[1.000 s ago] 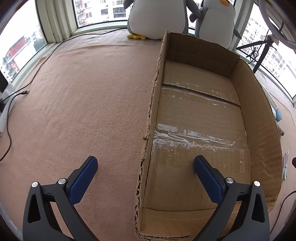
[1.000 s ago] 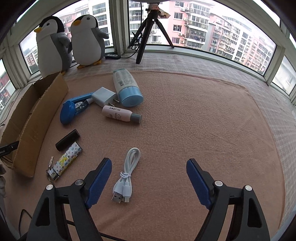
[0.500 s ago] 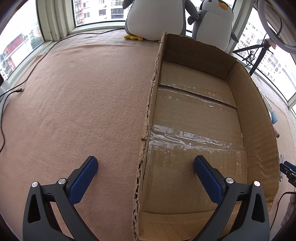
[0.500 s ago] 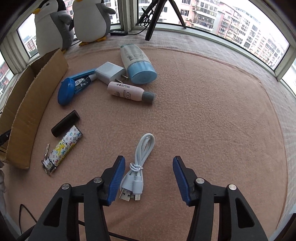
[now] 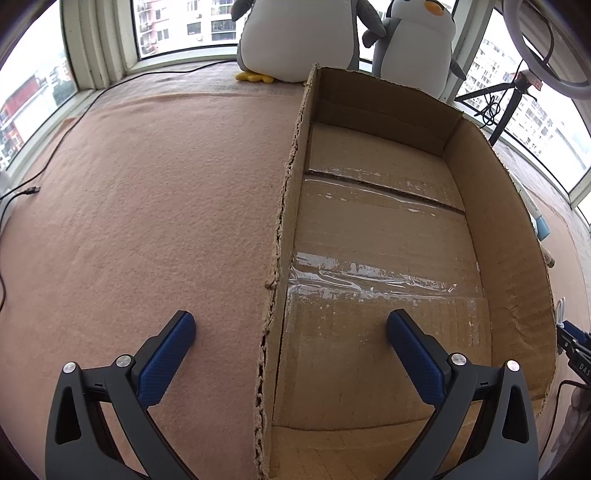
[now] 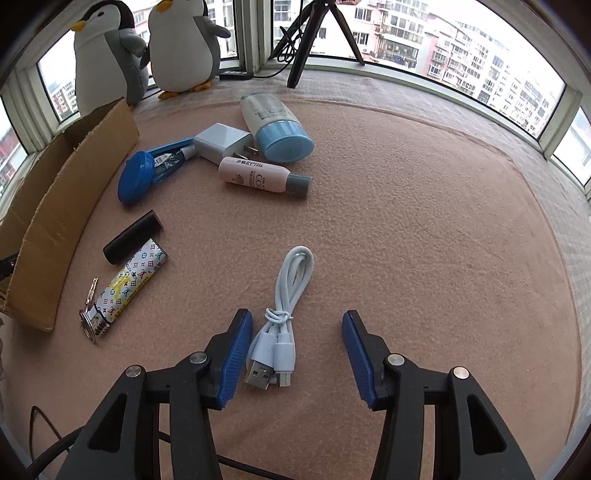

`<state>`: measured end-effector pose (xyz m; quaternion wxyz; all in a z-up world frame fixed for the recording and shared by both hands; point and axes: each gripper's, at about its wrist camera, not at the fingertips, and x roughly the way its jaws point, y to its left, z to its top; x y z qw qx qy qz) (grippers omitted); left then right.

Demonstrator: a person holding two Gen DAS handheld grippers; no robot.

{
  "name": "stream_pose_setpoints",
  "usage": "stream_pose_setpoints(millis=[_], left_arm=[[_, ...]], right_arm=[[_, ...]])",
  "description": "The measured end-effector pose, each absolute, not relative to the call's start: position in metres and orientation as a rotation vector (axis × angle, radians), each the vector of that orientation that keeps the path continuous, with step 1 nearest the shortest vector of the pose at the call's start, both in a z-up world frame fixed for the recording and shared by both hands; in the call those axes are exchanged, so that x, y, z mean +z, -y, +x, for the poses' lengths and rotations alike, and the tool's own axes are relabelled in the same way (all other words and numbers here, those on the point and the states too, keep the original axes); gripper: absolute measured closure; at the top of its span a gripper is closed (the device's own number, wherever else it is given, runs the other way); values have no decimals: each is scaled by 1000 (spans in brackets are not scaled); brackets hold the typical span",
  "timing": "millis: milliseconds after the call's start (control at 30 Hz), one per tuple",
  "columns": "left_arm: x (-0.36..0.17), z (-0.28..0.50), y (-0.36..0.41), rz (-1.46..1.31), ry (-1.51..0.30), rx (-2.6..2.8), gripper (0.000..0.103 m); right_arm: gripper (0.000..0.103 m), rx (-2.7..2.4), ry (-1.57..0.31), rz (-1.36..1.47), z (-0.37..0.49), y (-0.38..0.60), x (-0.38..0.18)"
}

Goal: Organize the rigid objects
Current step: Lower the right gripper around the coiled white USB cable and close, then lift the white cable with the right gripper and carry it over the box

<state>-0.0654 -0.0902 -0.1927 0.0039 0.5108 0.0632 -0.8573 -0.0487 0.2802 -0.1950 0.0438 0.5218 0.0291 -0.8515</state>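
An empty cardboard box (image 5: 509, 229) lies on the pink carpet; my left gripper (image 5: 291, 328) hovers open astride its torn left wall. In the right wrist view my right gripper (image 6: 297, 325) stands open low over a coiled white USB cable (image 6: 286, 302), whose plugs lie by the left fingertip. Farther off lie a patterned lighter with a key ring (image 6: 127, 286), a black tube (image 6: 133, 236), a pink bottle (image 6: 258, 177), a white charger (image 6: 221, 142), a blue-capped bottle (image 6: 275, 127) and a blue tape dispenser (image 6: 147, 175). The box's outer wall (image 6: 55, 206) stands at the left.
Two plush penguins (image 5: 303, 37) sit by the windows behind the box. A black tripod (image 6: 317, 33) stands at the far window. A thin black cable (image 5: 33, 190) runs along the carpet's left edge. Open carpet stretches right of the white cable.
My right gripper has dropped and advanced over the white cable, with its fingers narrower than a second ago. The left gripper has barely shifted over the box.
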Motion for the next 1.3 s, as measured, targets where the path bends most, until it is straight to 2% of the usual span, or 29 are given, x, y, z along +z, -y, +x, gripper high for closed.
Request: stream_pose_setpoints(millis=[167,333,400,1033,1300], left_arm=[[-192,-66,87,1588,-184,-2715,0],[-192,-64,86,1590,-174,-2730,0],[-191,-64,86,1588,-175,-2731,0],[-191,-64,87,1585,-177,-2729,0],[-191,-63,87,1582,-179,-2729,0]], right_arm=[[57,-2614,-101,1579,-41,-278,-194],[77,-2587,-122,1568,-46,-271,-194],[82,-2567,-117,1570,-48,-269,-194],[84,-2544,-169,1560,-64,-269,-196],[83,-2478,-91,1599,-75,-279,-197]])
